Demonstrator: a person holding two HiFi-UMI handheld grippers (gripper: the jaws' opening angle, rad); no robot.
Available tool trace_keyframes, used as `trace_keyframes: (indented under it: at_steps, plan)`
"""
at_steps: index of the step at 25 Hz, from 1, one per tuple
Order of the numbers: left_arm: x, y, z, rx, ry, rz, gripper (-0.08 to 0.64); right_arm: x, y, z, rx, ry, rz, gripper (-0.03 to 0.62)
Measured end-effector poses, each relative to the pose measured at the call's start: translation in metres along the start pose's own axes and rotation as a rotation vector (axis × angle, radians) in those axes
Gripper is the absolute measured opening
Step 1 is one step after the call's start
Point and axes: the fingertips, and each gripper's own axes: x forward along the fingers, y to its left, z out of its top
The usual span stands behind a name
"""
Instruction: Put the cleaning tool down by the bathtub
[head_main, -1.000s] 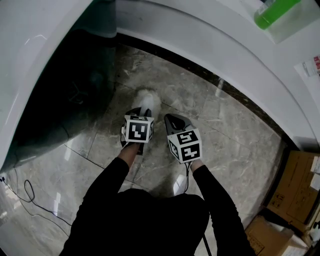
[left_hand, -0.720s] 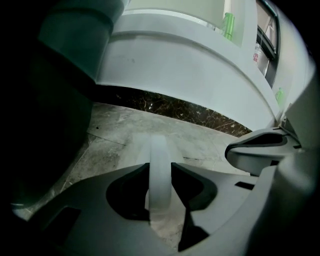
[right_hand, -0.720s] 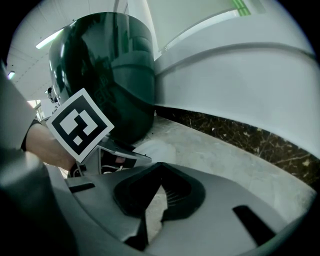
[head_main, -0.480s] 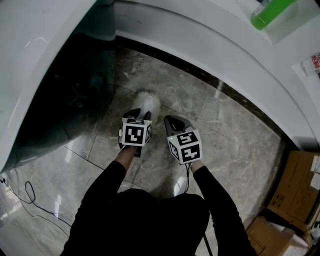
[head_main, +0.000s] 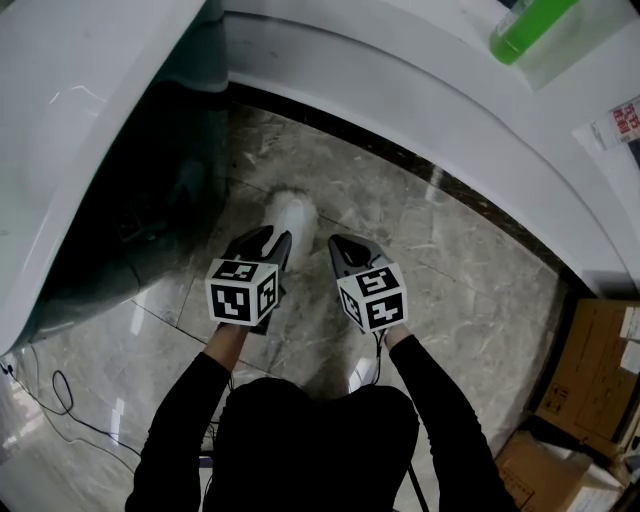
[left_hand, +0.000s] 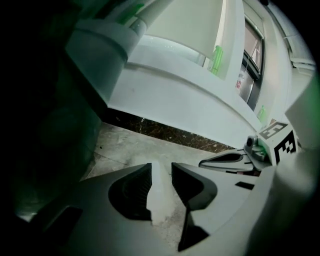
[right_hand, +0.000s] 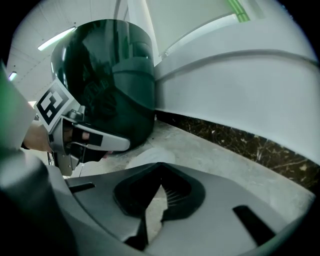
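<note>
The right tool (right_hand: 160, 167) points down at the marble floor (right_hand: 225, 159), its jaws closed tip to tip with nothing between them. Just beyond the tips lies a white fluffy cleaner (right_hand: 150, 156), near a glossy dark green drum (right_hand: 110, 75) and the curved white bathtub wall (right_hand: 240, 95). The left tool (right_hand: 112, 144) hangs at the left.

We find the head view set high, facing steeply down at the marble floor (head_main: 450, 270), with the left gripper (head_main: 268, 240) and right gripper (head_main: 340, 246) below centre and the bathtub (head_main: 420, 90) curving across the top. The left gripper view sits low and close to the floor, facing along its jaws to the bathtub wall; the right gripper view sits likewise but turned towards the dark bin (right_hand: 110, 75). We note all three share the floor strip at the bathtub's foot, and each gripper view catches the other gripper at its edge
</note>
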Motion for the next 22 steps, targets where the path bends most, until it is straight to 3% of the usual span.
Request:
trace_keyframes:
  at_steps: [7,12,22]
  plan:
    - [-0.033,-0.011,0.029,0.091,-0.124,-0.007,0.015,-0.014,-0.001,0.009,0.015,-0.038,0.018,0.000]
    - [-0.046,-0.021,0.034,0.131,-0.162,-0.017,0.008,-0.023,-0.010,0.011,0.051,-0.055,0.007,0.000]
    - [-0.063,-0.012,0.029,0.072,-0.192,0.012,0.008,-0.028,-0.011,0.018,0.010,-0.069,-0.009,0.000]
